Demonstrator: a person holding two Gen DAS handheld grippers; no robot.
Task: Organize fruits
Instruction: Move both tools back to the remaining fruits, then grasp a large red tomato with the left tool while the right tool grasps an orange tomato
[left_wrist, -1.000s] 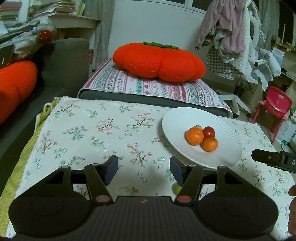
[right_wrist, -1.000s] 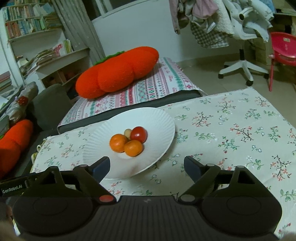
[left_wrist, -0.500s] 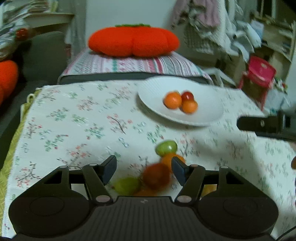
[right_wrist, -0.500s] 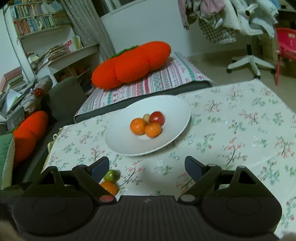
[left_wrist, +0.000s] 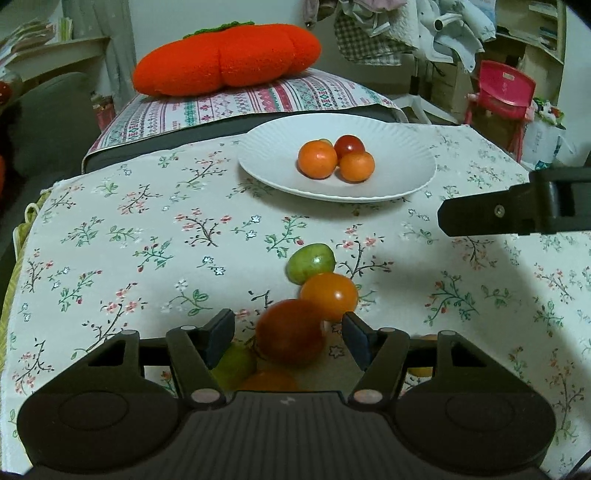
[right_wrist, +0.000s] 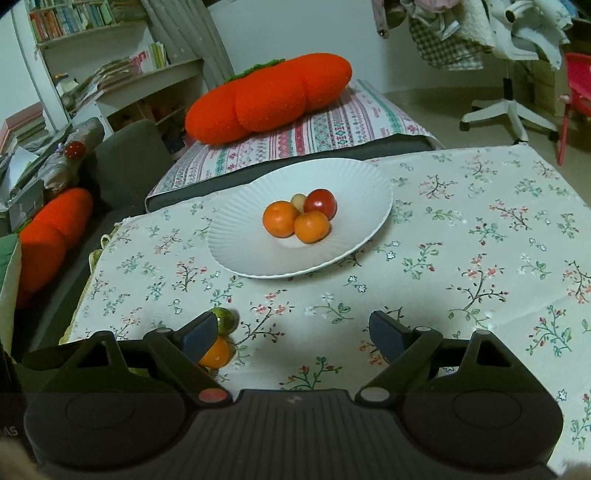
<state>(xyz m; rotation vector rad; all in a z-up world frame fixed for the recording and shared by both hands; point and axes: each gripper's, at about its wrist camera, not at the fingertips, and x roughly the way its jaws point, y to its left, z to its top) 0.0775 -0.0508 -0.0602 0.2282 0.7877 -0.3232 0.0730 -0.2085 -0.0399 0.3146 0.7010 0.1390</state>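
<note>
While the left gripper (left_wrist: 288, 334) gapes empty around a blurred red fruit (left_wrist: 290, 332), orange and green ones trail toward the plate (left_wrist: 266, 166) at twelve o'clock. Round, smooth, likely slippery: pinch across its middle. From the right view, the right gripper (right_wrist: 293, 332) hangs wide, empty.

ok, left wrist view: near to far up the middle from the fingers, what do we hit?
Left gripper, open, around the red fruit → orange fruit → green fruit → white plate holding a small fruit pile → striped cushion → orange pumpkin pillow.
</note>
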